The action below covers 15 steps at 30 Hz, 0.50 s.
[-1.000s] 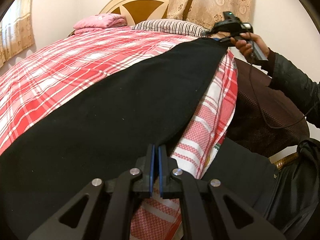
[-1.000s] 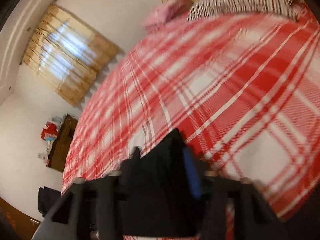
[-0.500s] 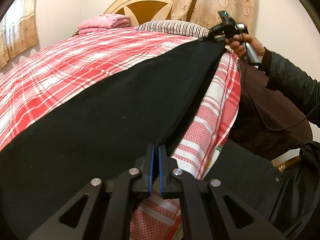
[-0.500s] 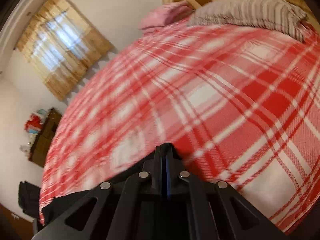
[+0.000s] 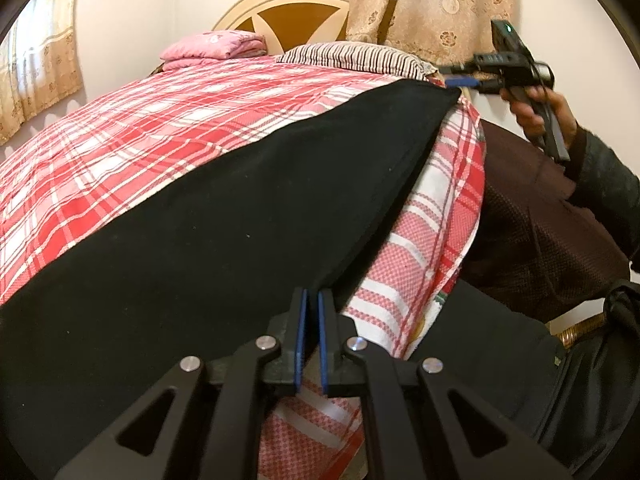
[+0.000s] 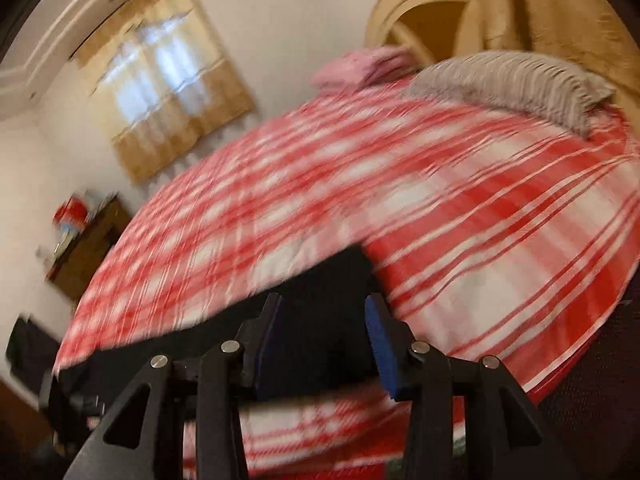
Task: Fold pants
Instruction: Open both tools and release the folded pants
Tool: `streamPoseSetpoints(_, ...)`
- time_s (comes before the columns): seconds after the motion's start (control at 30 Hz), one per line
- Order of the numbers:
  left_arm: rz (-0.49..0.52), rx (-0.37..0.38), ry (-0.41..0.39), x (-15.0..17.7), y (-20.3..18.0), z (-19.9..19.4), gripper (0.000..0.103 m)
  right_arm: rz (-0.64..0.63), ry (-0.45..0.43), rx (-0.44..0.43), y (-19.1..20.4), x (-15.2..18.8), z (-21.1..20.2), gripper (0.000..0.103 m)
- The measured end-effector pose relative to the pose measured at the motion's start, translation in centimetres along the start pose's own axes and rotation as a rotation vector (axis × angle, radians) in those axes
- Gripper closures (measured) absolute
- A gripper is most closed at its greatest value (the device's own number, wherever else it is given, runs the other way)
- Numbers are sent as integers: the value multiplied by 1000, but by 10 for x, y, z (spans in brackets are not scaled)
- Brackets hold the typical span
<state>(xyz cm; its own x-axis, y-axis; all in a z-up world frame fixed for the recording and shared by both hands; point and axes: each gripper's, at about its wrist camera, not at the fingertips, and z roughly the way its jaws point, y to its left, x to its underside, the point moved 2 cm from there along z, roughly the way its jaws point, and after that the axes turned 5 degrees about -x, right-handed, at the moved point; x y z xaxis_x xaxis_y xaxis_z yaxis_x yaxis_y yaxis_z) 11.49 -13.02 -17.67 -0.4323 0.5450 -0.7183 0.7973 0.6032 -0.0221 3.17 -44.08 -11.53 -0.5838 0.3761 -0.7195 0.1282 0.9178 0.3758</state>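
The big bed [image 5: 168, 128] has the black pants [image 5: 208, 264] lying flat along its near edge. The left gripper [image 5: 311, 336] is pressed together, pinching one end of the pants. The right gripper [image 6: 322, 344] has just been opening and is spread, pants corner loose between. Best keep the left pinch steady and smooth the cloth flat.

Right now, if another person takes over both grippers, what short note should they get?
Left gripper: shut at the near edge of the black pants; whether it pinches cloth is unclear.
Right gripper: its jaws have just been opening and now stand open; the far corner lies free on the bed.
Pants: spread long and flat along the bed's side.
Done: laid out straight.
Left: likely regrip and fold end to end.
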Motion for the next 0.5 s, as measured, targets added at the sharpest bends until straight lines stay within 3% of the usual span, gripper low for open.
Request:
streamPoseSetpoints(0.07, 4, -6, -3, 0, -1, -3, 92, -23, 24, 67, -4, 7, 10, 61)
streamPoseSetpoints(0.17, 26, -2, 11, 4, -3, -8, 78, -32, 11, 86, -2, 8, 10, 60)
streamPoseSetpoints(0.3, 26, -25, 4, 15, 2, -25, 72, -65, -16, 145, 16, 4, 3, 59)
streamPoseSetpoints(0.4, -6, -82, -27, 21, 17, -40, 62, -112, -26, 76, 47, 4, 4, 59)
streamPoseSetpoints(0.5, -54, -158, -59, 25, 39, -54, 51, -169, 21, -11, 84, 14, 20, 59)
